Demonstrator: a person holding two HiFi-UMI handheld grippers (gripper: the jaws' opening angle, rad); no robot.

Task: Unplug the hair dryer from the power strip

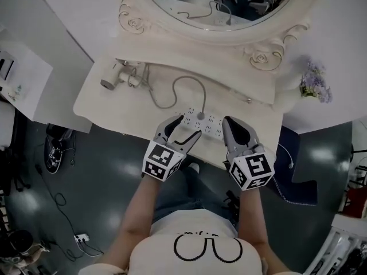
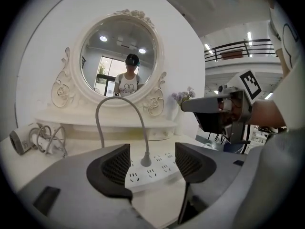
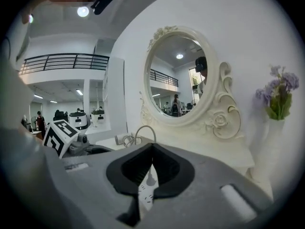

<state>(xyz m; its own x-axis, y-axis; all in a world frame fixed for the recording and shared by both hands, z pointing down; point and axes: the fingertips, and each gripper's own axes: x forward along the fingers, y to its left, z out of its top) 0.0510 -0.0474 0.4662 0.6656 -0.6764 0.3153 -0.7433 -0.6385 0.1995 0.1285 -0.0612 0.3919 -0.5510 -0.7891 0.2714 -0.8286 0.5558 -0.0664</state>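
Observation:
A white power strip lies near the front edge of the cream dressing table. A grey plug sits in it, and its grey cable loops back to the white hair dryer at the table's far left. My left gripper is open just short of the strip's left end. In the left gripper view the strip and plug show between the wide pads, untouched. My right gripper is shut and empty over the strip's right end, and the plug shows below its closed tips.
An oval mirror in an ornate frame stands on a raised shelf behind the strip. A vase of purple flowers is at the right. The person stands close against the table's front edge, with cables on the dark floor to the left.

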